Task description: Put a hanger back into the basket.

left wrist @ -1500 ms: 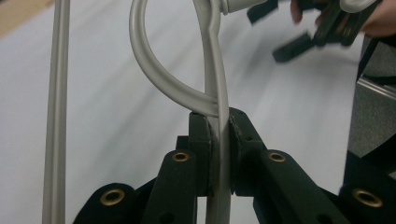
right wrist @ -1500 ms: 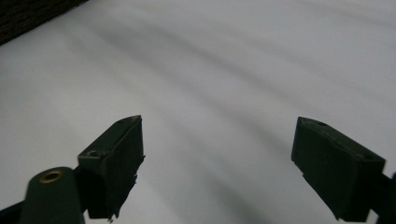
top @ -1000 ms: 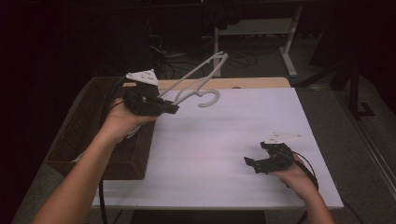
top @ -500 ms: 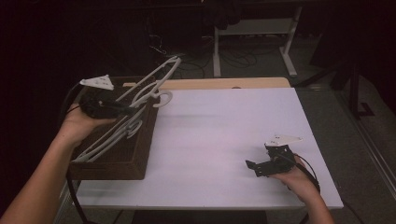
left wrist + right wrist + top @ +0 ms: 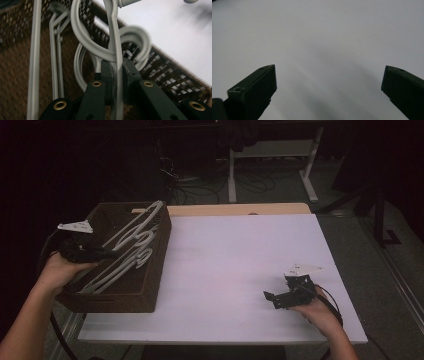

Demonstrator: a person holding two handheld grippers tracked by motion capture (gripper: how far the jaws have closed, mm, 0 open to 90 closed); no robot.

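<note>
In the high view a white table point(image 5: 240, 270) fills the middle, with a brown woven basket point(image 5: 150, 295) standing at its left end. Several white plastic hangers point(image 5: 131, 251) lie lengthwise in the basket, their hooks near its right wall. The left gripper point(image 5: 102, 253) hovers over the basket's left half, jaws pointing toward the table, and they pinch a thin bar of the topmost hanger, which slants from the gripper up toward the basket's far corner. The right gripper point(image 5: 272, 299) rests low over the near right part of the table, well apart from the basket, with its jaws spread and nothing between them

In the left gripper view the left gripper point(image 5: 117, 72) has its two black jaws drawn narrow on a slim white bar of the held hanger point(image 5: 115, 45); the bar runs straight up out of the jaws. A rounded white hook point(image 5: 90, 45) curls just above the fingertips, and another loop sits behind it. More hanger bars lie to the left against the brown weave of the basket point(image 5: 15, 75). The table point(image 5: 175, 32) shows beyond the basket's rim at upper right

In the right gripper view the right gripper point(image 5: 329, 77) has its jaws standing wide, having just been opening, with only the bare white table point(image 5: 324, 37) seen between them
</note>
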